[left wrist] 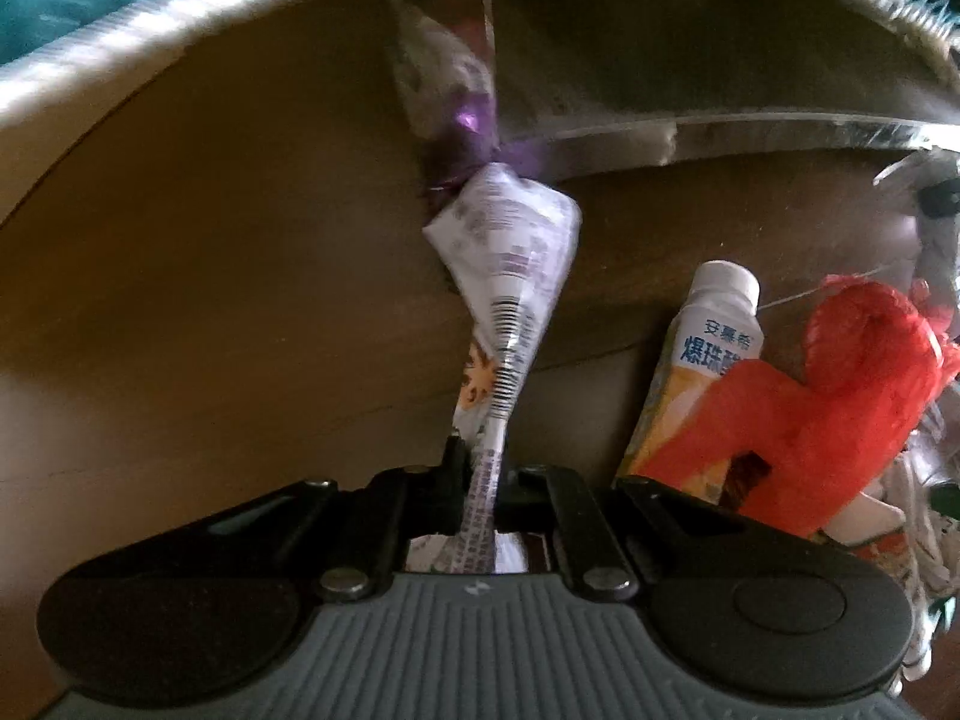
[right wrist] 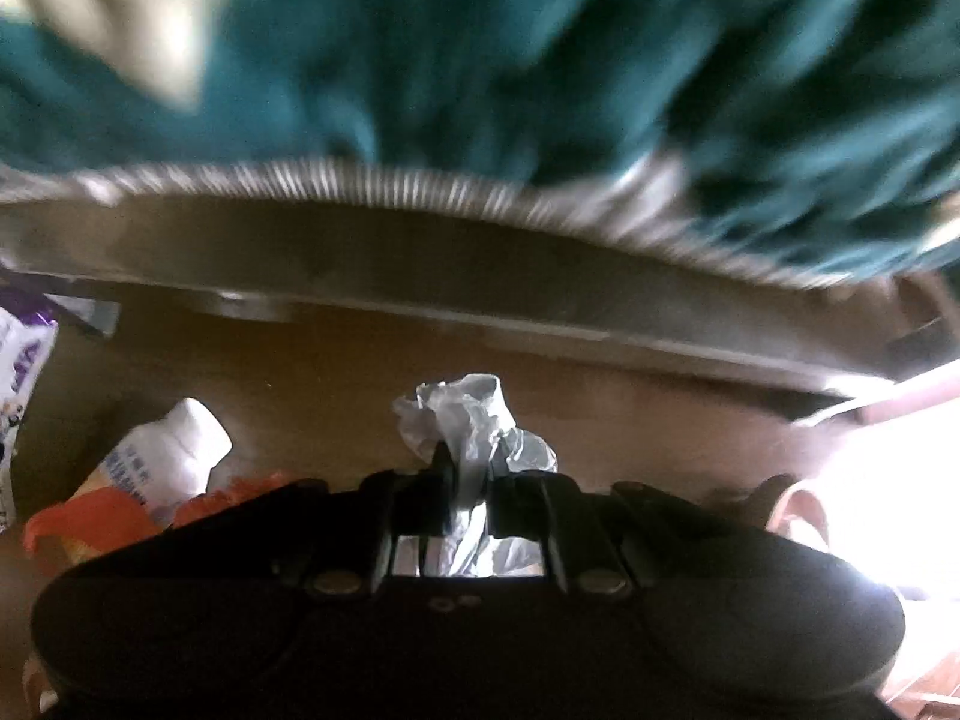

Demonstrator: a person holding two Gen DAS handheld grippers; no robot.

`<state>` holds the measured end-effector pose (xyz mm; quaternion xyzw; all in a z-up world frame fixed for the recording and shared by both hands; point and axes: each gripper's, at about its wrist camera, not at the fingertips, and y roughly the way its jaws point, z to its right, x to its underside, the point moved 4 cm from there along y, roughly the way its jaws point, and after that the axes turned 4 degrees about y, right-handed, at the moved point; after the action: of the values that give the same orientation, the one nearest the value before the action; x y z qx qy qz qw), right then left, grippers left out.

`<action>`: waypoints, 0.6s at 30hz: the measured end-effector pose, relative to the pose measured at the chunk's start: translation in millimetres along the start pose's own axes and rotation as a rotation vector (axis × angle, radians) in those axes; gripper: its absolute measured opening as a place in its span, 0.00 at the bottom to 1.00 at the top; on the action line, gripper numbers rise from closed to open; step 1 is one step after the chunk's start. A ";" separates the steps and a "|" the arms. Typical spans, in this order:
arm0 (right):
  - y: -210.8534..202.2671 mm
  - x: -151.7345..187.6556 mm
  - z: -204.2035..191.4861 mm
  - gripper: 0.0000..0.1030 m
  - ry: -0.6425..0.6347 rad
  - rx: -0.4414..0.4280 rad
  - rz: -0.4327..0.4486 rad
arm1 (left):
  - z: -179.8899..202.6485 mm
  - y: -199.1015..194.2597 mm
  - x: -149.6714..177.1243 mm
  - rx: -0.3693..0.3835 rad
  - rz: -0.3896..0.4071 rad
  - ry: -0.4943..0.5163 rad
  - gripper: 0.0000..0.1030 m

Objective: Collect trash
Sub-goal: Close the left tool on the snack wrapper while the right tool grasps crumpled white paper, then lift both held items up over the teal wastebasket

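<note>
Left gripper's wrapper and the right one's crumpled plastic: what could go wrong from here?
The left gripper pinches only the twisted tail of the wrapper, so it might slip out. The right gripper holds thin crumpled plastic that could tear or slide free. The yogurt bottle under red netting may snag later.

The wrapper (left wrist: pixel 504 252) is white and purple with a barcode; the net bag (left wrist: pixel 840 384) is red; the surface (left wrist: pixel 210 276) is brown.
</note>
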<state>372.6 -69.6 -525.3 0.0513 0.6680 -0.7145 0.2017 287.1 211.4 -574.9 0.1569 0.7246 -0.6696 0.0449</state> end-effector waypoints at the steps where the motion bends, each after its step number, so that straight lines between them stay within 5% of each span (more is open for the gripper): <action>1: -13.1 -1.4 2.7 0.08 -0.012 0.007 0.026 | -3.1 -10.0 2.4 -0.004 0.004 -0.007 0.07; 18: -243.3 -30.4 24.5 0.08 -0.081 -0.113 0.292 | -35.6 -228.7 -0.7 -0.052 0.167 -0.145 0.07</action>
<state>318.3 -80.4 -285.2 0.1075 0.6837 -0.6405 0.3329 227.2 233.9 -352.5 0.1664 0.7209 -0.6543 0.1569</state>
